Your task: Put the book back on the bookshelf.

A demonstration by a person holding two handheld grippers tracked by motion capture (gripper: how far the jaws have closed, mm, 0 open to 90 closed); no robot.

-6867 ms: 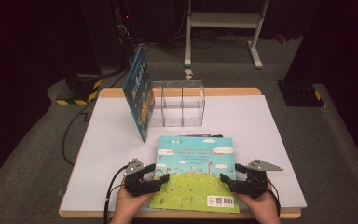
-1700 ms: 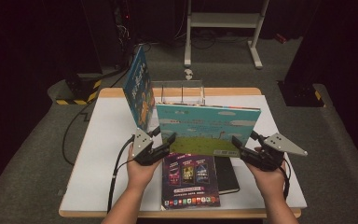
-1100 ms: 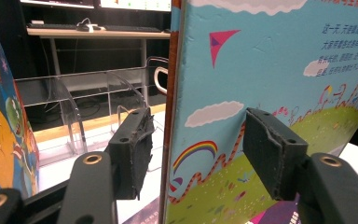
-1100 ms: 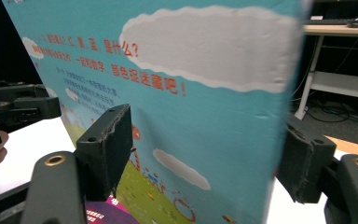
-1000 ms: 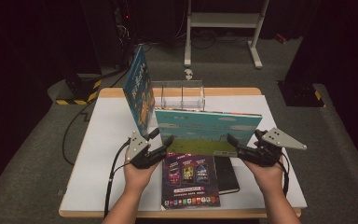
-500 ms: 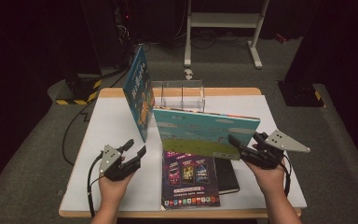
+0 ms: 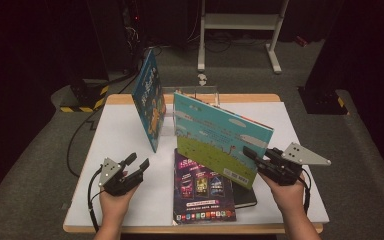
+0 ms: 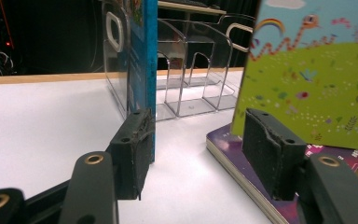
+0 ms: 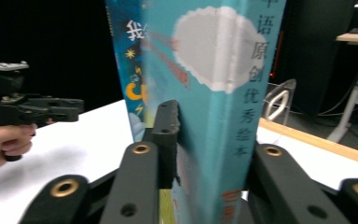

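Note:
A picture book with a sky-blue and green cover (image 7: 215,137) stands on edge above the table, angled. My right gripper (image 7: 247,151) is shut on its right end; its jaws have just been closing, and in the right gripper view (image 9: 209,144) they clamp the book's spine (image 9: 223,93). My left gripper (image 7: 137,161) hovers low over the table's left front, open, with nothing between its pads (image 8: 135,140). A purple book (image 7: 200,192) lies flat under the held one, beside a black notebook (image 7: 245,197).
A blue book (image 7: 150,102) stands upright against a clear acrylic rack (image 7: 200,95) at the back of the white table (image 7: 120,135). In the left gripper view the blue book (image 8: 144,51) and the rack (image 8: 191,70) stand just ahead of the jaws.
My left gripper has come off the book's left end and moved left and down toward the table's front. The book has swung to a slant, held at its right end by the right gripper.

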